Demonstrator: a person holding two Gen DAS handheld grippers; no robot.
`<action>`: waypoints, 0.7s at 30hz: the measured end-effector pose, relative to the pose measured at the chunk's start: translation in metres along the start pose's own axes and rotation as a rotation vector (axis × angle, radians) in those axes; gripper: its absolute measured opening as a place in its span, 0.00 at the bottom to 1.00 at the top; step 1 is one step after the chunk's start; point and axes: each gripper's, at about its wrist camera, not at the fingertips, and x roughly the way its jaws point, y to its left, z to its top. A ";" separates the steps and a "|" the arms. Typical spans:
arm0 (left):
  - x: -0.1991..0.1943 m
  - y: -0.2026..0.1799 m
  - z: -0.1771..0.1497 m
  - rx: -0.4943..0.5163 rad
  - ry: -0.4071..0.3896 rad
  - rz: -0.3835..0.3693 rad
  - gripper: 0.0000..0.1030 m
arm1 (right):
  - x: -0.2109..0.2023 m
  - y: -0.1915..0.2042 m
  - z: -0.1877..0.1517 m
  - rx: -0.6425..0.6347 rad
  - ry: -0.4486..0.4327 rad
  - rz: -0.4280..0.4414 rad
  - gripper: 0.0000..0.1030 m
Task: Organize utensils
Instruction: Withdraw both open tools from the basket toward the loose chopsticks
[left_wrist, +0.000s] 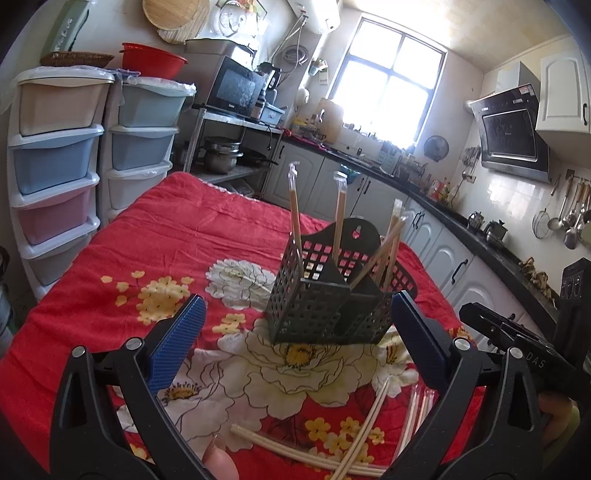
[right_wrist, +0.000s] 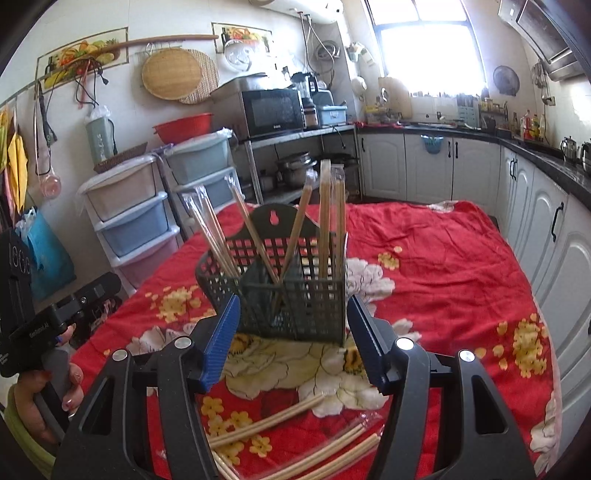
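A black perforated utensil holder (left_wrist: 328, 295) stands on the red flowered cloth (left_wrist: 192, 236) and holds several wrapped chopstick pairs (left_wrist: 295, 210) upright. It also shows in the right wrist view (right_wrist: 291, 291) with its chopsticks (right_wrist: 325, 206). Loose pale chopsticks (left_wrist: 295, 446) lie on the cloth in front of it, also in the right wrist view (right_wrist: 280, 417). My left gripper (left_wrist: 295, 332) is open and empty, just before the holder. My right gripper (right_wrist: 293, 332) is open and empty, close to the holder's front.
Plastic drawer towers (left_wrist: 55, 158) stand left of the table. A microwave on a metal rack (left_wrist: 232, 92) and a dark kitchen counter (left_wrist: 461, 218) with white cabinets lie behind. The other hand-held gripper shows at the right edge (left_wrist: 517, 339) and at the left edge (right_wrist: 33, 328).
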 end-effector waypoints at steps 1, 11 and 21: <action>0.001 0.000 -0.001 0.001 0.005 0.001 0.90 | 0.001 0.000 -0.001 0.000 0.005 0.000 0.56; 0.007 0.000 -0.020 0.012 0.065 0.007 0.90 | 0.009 -0.001 -0.022 0.001 0.074 0.002 0.57; 0.012 0.003 -0.038 0.018 0.124 0.014 0.90 | 0.015 -0.001 -0.037 0.004 0.125 0.003 0.57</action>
